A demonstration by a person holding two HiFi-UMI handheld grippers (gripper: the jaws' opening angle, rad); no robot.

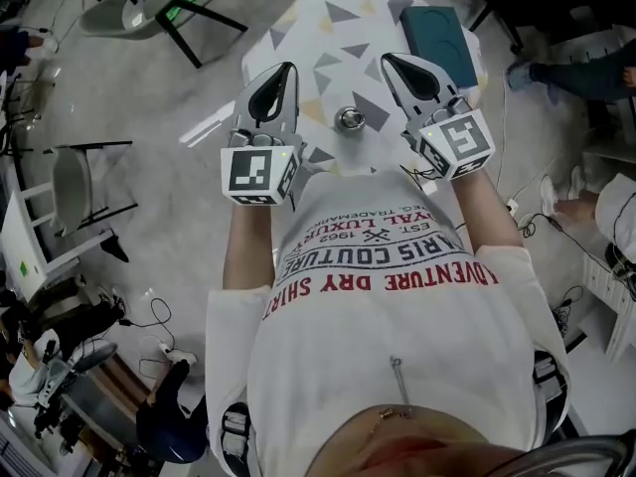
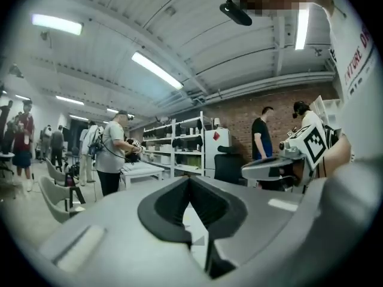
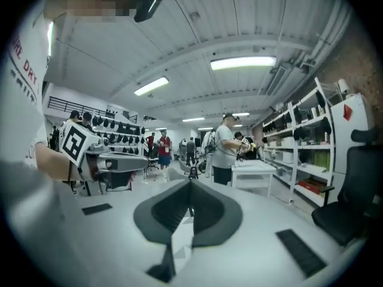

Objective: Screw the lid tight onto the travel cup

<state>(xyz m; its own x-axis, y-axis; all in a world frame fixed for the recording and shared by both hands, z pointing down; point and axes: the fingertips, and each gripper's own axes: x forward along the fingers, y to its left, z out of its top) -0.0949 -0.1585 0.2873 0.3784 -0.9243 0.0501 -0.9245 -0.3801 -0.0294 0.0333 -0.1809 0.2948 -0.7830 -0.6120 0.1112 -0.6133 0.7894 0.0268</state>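
Observation:
In the head view the travel cup [image 1: 349,119] stands on the small table [image 1: 328,28] with a triangle pattern. I see it from above as a shiny round metal top. Both grippers are held up level in front of the person's chest, above the table, one on each side of the cup and apart from it. The left gripper [image 1: 289,68] has its jaws pressed together with nothing between them, and so does the right gripper [image 1: 386,60]. In the left gripper view the left gripper [image 2: 190,181] points out into the room. The right gripper [image 3: 191,187] does the same in its own view.
A teal box [image 1: 440,43] lies on the table's far right corner. Chairs [image 1: 159,3] stand on the grey floor to the left. Cables [image 1: 527,222] run over the floor on the right. Several people [image 2: 111,154] and shelves [image 3: 311,154] fill the room beyond.

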